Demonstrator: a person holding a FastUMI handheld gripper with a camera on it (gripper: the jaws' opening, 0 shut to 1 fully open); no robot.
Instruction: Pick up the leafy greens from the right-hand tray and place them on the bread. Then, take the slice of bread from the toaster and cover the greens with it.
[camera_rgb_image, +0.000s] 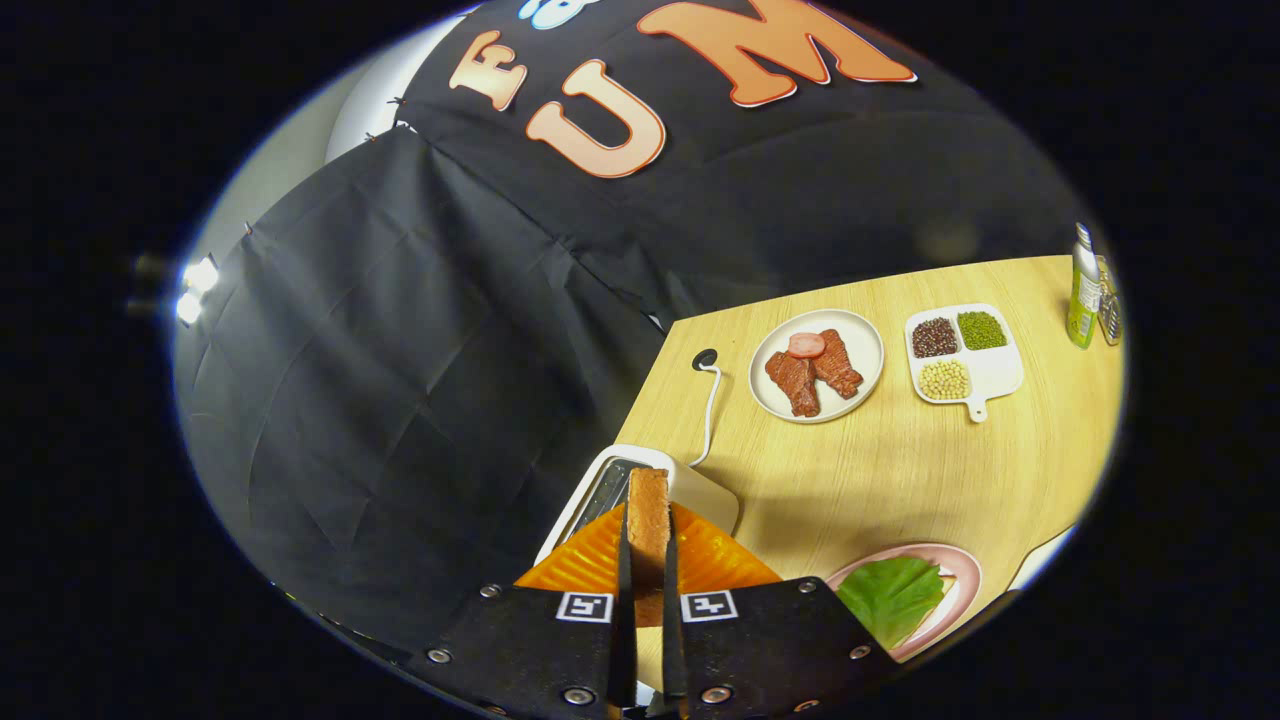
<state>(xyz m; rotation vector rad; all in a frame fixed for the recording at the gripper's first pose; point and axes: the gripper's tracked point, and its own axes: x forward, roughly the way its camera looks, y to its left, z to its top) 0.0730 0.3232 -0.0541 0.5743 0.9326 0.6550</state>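
Gripper view: the tool (648, 590) pinches a slice of bread (649, 520) upright between both fingers, above the white toaster (690, 485) on the wooden surface (900, 470). At four o'clock from the fingers, the leafy greens (890, 595) lie on a pink plate (962, 580).

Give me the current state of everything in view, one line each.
gripper: shut on the bread slice, lifted above the toaster.
bread slice: upright on edge between the fingers.
toaster: just beyond the fingers, cord plugged in.
leafy greens: lying on the pink plate.
meat plate: holding meat pieces, untouched.
divided tray: three compartments filled with beans.
bottle: upright, at the table's far edge.
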